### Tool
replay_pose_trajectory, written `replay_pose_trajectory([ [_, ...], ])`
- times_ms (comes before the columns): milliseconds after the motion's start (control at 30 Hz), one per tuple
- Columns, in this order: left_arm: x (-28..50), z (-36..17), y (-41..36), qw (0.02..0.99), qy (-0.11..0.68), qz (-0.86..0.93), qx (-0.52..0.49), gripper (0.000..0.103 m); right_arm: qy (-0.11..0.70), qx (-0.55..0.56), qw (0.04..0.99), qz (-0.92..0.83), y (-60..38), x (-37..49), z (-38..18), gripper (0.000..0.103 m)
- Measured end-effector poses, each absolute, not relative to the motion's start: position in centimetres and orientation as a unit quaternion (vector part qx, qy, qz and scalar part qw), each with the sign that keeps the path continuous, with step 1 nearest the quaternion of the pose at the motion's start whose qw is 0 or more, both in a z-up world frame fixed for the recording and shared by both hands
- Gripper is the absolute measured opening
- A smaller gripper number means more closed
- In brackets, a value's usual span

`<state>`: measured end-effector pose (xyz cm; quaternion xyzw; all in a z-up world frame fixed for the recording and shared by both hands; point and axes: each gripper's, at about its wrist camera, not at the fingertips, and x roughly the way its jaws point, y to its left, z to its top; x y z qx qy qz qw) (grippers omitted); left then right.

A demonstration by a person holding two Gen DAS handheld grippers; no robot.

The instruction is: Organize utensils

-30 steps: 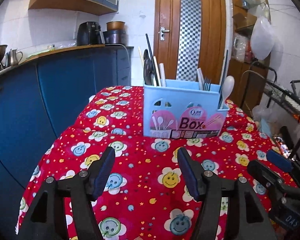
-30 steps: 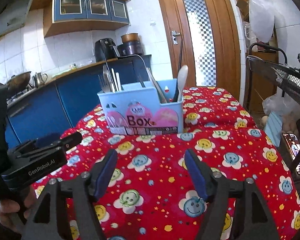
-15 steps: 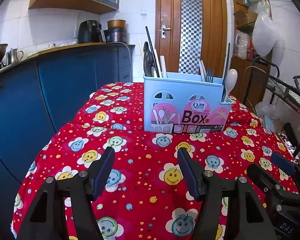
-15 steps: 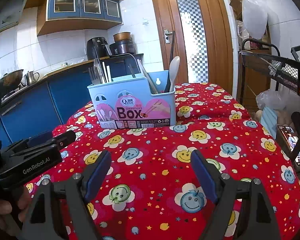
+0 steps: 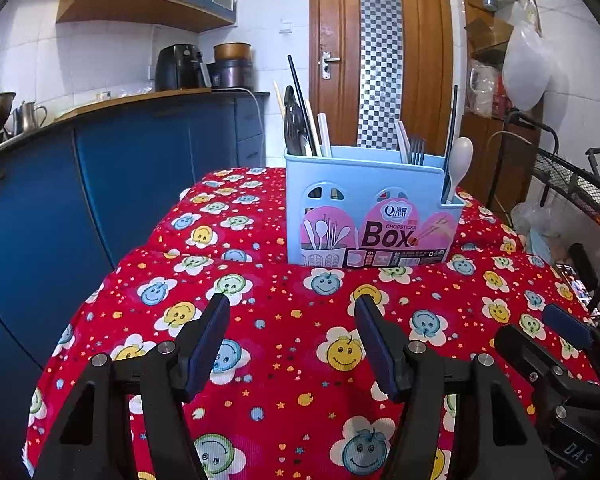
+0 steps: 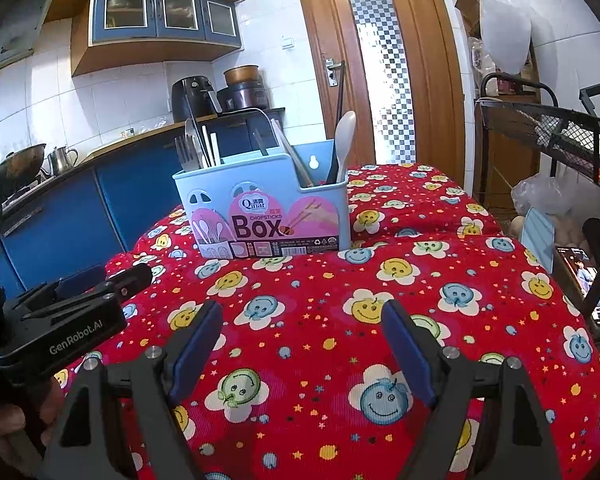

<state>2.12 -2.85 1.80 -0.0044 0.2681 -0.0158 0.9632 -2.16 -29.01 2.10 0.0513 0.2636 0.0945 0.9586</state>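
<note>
A: Dead centre on the worktop (image 5: 260,360) stands the pale blue rectangular plastic utensil box (image 5: 370,208), glossy, with arched cut-outs and a pink "Box" label on its front wall.

B: And it sits on a ribbed red cloth printed with smiley flowers (image 6: 380,320), soft and creased just in front of the box.

A: Inside it, a smooth white plastic spoon (image 5: 458,164) leans at the box's right end, beside steel fork tines (image 5: 416,150) and thin black chopsticks (image 5: 298,100).

B: The left gripper (image 5: 292,336) hangs short of the box, its flat blue-padded jaws spread wide, nothing between them.

A: Same for the right gripper (image 6: 302,340): matte black frame, wide apart, empty, cloth showing through the gap.

B: Left of the box runs a glossy dark blue cabinet front (image 5: 148,168).
</note>
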Motion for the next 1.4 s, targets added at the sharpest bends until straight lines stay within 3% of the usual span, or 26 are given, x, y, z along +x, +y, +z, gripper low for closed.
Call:
replay_pose_trajectory([
  [1400, 2.0, 2.46, -2.94, 0.965, 0.263, -0.015, -0.008, 0.066, 0.263, 0.052, 0.959, 0.095, -28.95, -2.26, 2.2, 0.084],
])
